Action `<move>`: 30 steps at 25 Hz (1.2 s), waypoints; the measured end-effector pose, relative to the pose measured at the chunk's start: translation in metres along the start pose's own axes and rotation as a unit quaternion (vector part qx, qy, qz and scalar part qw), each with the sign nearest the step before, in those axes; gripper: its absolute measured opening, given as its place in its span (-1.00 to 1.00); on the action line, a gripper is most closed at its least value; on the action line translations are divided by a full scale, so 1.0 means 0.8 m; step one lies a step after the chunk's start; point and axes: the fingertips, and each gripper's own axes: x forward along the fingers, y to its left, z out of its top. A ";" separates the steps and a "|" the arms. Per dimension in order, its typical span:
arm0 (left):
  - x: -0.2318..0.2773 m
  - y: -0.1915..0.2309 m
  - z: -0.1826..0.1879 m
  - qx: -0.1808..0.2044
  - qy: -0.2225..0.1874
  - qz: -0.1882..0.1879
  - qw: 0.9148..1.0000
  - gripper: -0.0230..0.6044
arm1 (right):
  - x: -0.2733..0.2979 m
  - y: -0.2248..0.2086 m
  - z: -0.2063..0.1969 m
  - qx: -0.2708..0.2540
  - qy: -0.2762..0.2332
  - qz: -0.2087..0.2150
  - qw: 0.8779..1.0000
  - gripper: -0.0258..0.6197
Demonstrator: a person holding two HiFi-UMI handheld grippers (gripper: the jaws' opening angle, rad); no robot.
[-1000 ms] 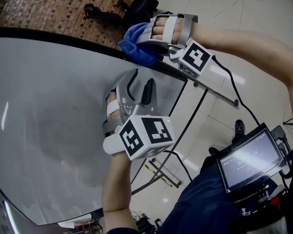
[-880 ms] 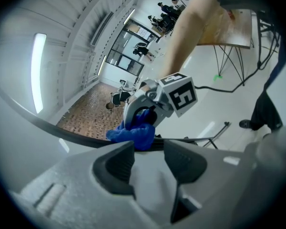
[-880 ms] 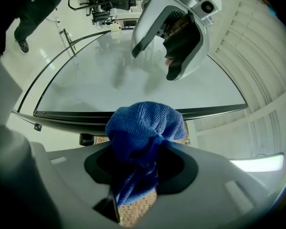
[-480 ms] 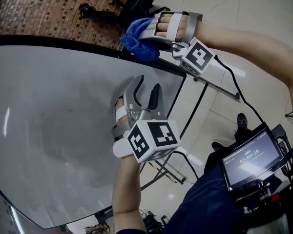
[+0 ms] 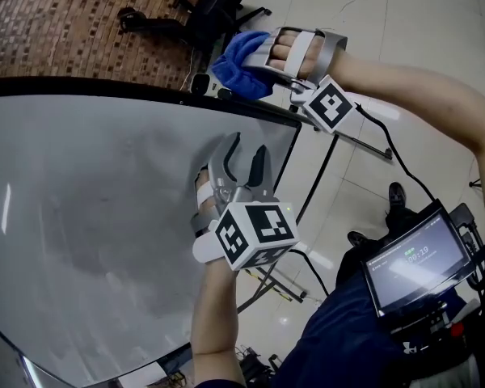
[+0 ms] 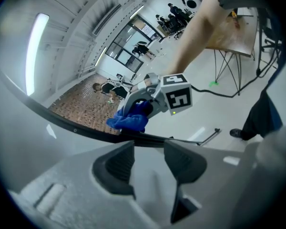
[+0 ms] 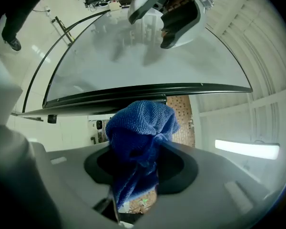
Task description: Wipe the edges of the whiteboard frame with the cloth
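Brick flooring [image 5: 65, 23] showed beyond the whiteboard [image 5: 81, 217], and we had the right gripper [image 7: 142, 163] clamped on the blue cloth [image 5: 241, 53], right at the whiteboard's black frame [image 5: 145, 94] near its upper right corner; contact we couldn't call. Our left gripper [image 5: 247, 145] hovered over the whiteboard's face below that corner, jaws slightly apart, nothing between them.

The whiteboard [image 5: 81, 217] runs off the head view's left and bottom edges, so those sides of it are out of sight. In that view the blue cloth [image 5: 241, 53] and the right hand [image 5: 287, 51] cover the jaws of the right gripper [image 7: 142, 162]. In the right gripper view the cloth's top overlaps the black frame [image 7: 148, 92], touching or just short cannot be told. Print on the screen [image 5: 412, 261] is too small to read.
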 end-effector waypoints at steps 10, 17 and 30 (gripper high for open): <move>0.031 -0.056 -0.025 -0.027 0.009 -0.035 0.999 -0.30 | 0.003 0.102 0.009 0.163 -0.013 0.069 0.984 -0.34; 0.044 -0.082 -0.051 -0.032 0.027 -0.055 0.998 -0.30 | 0.010 0.139 0.016 0.105 -0.011 0.067 0.992 -0.34; 0.082 -0.148 -0.063 -0.041 0.032 -0.112 0.992 -0.30 | 0.001 0.258 0.012 -0.067 0.022 0.111 0.991 -0.34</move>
